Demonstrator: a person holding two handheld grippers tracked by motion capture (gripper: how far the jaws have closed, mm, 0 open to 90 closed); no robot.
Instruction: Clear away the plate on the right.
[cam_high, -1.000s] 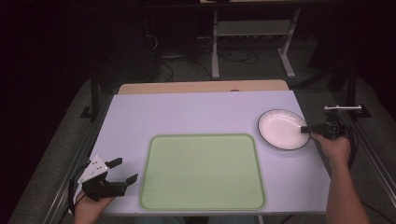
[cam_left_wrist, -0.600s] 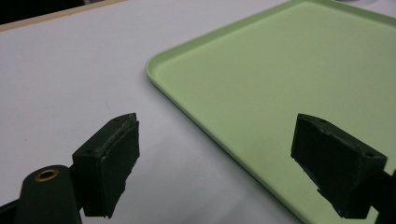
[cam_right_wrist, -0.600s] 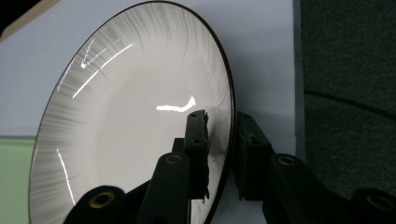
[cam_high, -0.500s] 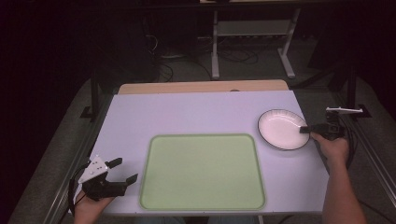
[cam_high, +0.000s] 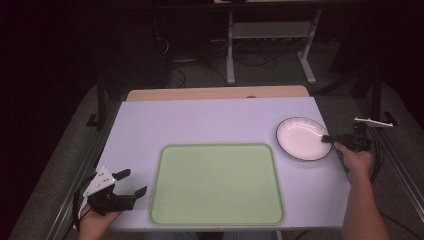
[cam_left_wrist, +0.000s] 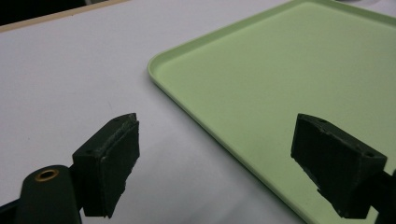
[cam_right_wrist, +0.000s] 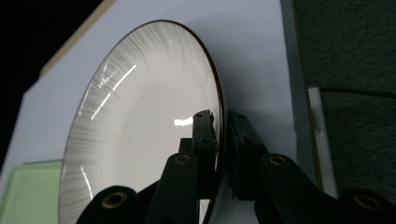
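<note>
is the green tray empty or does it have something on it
Empty. The green tray shows only bare surface in the high view; the white plate sits apart on the table.

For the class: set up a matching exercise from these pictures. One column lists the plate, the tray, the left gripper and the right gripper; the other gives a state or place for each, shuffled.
1. plate
2. tray
3. left gripper
4. right gripper

A. pale green, bare, in the middle of the table
B. jaws apart, nothing between them
C. white with a dark rim, at the table's right side
D. jaws clamped on a rim

Pairs: 1-C, 2-A, 3-B, 4-D
</note>
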